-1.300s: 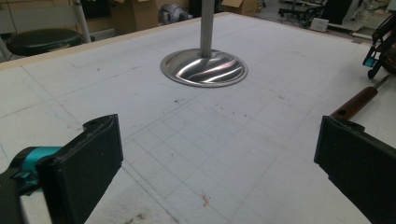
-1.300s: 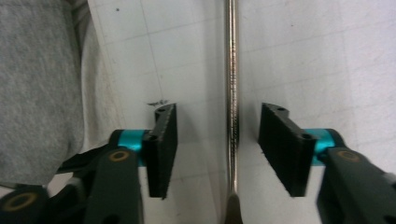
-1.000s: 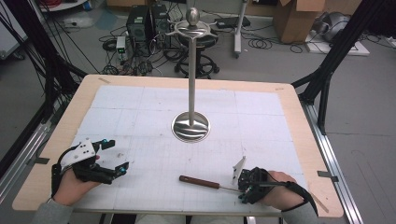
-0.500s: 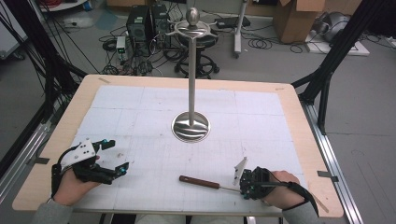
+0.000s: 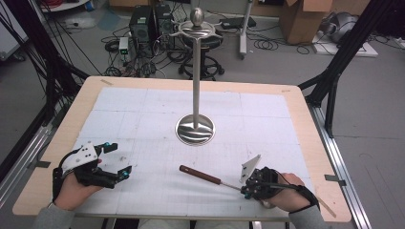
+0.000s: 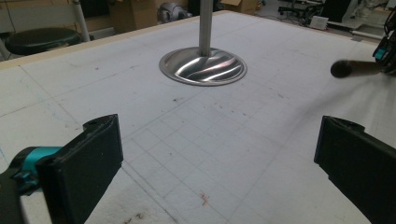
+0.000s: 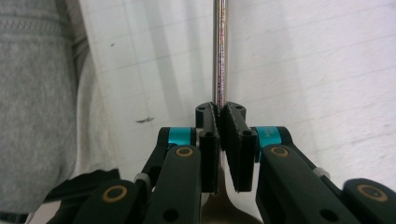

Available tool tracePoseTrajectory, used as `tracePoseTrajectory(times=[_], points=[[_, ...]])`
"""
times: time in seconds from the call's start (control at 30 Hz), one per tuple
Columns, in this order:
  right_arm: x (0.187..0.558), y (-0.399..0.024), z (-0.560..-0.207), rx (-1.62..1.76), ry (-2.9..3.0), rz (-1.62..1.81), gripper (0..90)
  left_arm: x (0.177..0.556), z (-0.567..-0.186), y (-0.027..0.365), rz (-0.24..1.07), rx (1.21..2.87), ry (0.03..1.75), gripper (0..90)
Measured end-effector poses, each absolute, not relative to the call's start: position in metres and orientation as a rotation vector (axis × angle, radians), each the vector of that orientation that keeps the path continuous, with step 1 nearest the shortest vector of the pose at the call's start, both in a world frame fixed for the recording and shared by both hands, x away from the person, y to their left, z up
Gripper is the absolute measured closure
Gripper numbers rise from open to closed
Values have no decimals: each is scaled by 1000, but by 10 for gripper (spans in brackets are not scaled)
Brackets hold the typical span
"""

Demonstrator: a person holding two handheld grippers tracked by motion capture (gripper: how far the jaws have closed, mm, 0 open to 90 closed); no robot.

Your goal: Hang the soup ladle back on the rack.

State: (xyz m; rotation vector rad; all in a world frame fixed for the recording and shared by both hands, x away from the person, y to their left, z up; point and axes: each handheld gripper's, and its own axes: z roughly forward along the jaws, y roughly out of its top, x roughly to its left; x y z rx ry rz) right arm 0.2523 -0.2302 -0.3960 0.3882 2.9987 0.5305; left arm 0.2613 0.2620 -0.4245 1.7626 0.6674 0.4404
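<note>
A utensil with a brown wooden handle and a thin metal shaft lies on the white mat near the front edge. My right gripper has just closed and is shut on the shaft. In the right gripper view its pads pinch the shaft, and a wider metal part shows below them. My left gripper rests at the front left, open with nothing between its jaws. The handle's end lies far off to its right.
A tall metal stand with a round base and hooked arms at its top rises from the middle of the mat. Its base also lies ahead of the left gripper. The wooden table edge frames the mat.
</note>
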Motion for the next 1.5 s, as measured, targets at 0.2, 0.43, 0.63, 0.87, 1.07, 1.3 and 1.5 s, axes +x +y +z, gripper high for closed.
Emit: tracePoseTrajectory(times=[0.2, 0.43, 0.63, 0.87, 1.07, 1.3, 1.5], points=[[255, -233, -395, 439, 2953, 602, 845, 261, -424, 262, 440, 1760, 669, 17], [261, -242, -394, 528, 2913, 764, 845, 261, -424, 262, 442, 1756, 666, 17], [264, -249, -392, 571, 2890, 845, 845, 261, -424, 262, 436, 1757, 667, 17], [267, -253, -388, 608, 2815, 979, 845, 261, -424, 262, 438, 1758, 665, 17], [270, -258, -385, 668, 2741, 1059, 845, 261, -424, 262, 441, 1756, 666, 17], [274, -264, -382, 711, 2622, 1173, 845, 261, -424, 262, 440, 1757, 667, 17], [279, -265, -384, 748, 2579, 1214, 845, 261, -424, 262, 440, 1755, 666, 17]])
